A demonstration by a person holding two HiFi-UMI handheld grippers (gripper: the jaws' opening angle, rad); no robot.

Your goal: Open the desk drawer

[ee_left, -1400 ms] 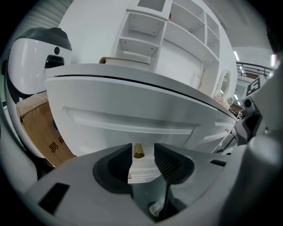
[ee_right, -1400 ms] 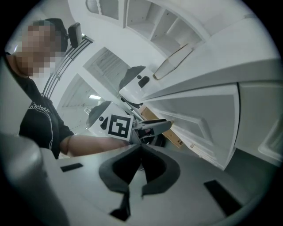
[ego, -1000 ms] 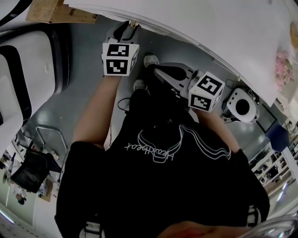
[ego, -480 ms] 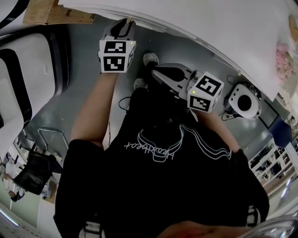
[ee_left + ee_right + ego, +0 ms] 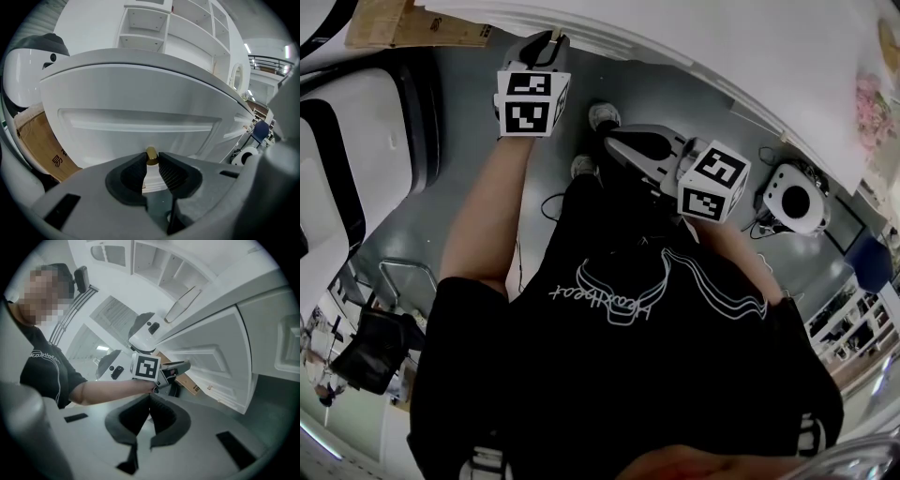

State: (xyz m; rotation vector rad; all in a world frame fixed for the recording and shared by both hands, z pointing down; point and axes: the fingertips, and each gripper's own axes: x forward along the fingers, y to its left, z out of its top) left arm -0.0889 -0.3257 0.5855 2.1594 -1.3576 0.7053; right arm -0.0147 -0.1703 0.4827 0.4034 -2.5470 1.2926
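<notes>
Left gripper [image 5: 151,163] is clamped on the brass knob [image 5: 151,153] at 6 o'clock of the drawer front [image 5: 140,124], probably so it can be pulled, with the right gripper [image 5: 149,401] kept pinched together, empty, at 4 o'clock.

Bright even light, sharp, fisheye-warped edges

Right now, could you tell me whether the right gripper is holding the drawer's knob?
No: the right gripper is shut on nothing, while the left gripper pinches the brass knob.
</notes>
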